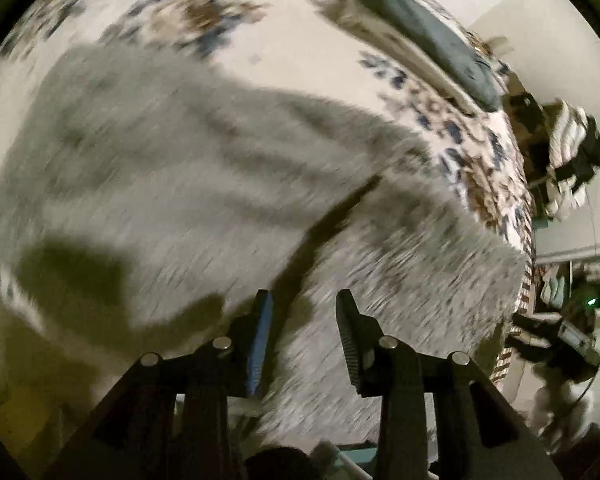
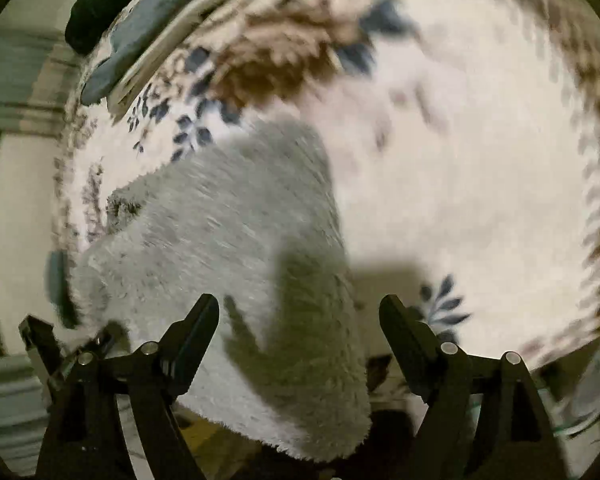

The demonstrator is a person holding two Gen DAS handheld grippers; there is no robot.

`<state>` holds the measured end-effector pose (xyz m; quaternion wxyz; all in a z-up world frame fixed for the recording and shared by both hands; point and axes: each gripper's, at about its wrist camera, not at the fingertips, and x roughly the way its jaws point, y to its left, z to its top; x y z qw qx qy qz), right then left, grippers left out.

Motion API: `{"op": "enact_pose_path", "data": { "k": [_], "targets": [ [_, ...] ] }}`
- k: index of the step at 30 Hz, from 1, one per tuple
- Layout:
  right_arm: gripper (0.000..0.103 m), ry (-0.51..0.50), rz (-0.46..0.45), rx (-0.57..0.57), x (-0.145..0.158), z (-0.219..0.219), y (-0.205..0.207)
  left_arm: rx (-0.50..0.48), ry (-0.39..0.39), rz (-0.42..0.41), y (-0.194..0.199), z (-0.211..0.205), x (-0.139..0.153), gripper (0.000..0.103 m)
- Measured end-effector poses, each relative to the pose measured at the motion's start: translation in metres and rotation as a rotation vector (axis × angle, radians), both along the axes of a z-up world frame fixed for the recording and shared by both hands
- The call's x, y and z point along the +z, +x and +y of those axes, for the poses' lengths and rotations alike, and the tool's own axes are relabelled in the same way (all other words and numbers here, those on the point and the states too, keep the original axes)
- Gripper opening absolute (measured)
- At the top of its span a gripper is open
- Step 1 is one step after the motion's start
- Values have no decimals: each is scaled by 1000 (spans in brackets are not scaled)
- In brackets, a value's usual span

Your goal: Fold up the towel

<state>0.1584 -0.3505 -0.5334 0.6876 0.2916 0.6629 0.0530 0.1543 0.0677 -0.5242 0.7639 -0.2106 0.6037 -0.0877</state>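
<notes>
Towel fold part-made, neither tool gripping.
Grey towel (image 1: 204, 168) lies doubled on the patterned bedspread (image 1: 284, 32), frame centre; left tool (image 1: 304, 300) slightly parted, right tool (image 2: 300, 308) spread wide, both empty; further folding remains.

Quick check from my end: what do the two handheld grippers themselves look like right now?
Both are matte black with angular, tapering fingers and round silver pivot pins. The left gripper has a blue ribbed pad on one of its fingers and a dark ribbed pad on the other. The right gripper looks all black.

No readable text, label, brand or number anywhere; both views motion-blurred.
</notes>
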Motion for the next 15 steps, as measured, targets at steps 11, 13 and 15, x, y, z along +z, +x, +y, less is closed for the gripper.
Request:
{"op": "enact_pose_path", "data": {
  "k": [11, 13, 15],
  "targets": [
    [34, 64, -60, -65, -34, -2, 4, -144, 132, -26, 73, -58, -26, 33],
    [33, 50, -69, -72, -30, -5, 8, -141, 140, -23, 75, -60, -29, 33],
    [33, 7, -77, -48, -28, -2, 12, -135, 136, -20, 75, -61, -31, 34]
  ]
}}
